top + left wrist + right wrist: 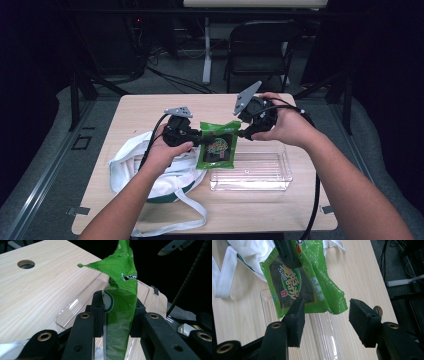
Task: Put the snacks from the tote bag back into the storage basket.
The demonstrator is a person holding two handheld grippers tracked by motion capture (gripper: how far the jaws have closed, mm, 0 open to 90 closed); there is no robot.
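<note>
A green snack packet (218, 145) with a dark window hangs upright over the table, just left of a clear plastic tray (250, 172). My left gripper (199, 138) is shut on the packet's left edge; in the left gripper view the film (122, 302) is pinched between the two black pads (98, 307). My right gripper (243, 132) is at the packet's upper right edge and stands open. In the right gripper view its jaws (328, 307) straddle a lower corner of the packet (294, 290) without touching it, and the left gripper's jaw shows at the top.
A white cloth bag (150, 172) with long straps lies under my left hand at the table's front left. The clear tray (322, 340) sits below the packet. There is a round cable hole (26, 264) in the tabletop. A folding chair (260, 45) stands beyond the far edge.
</note>
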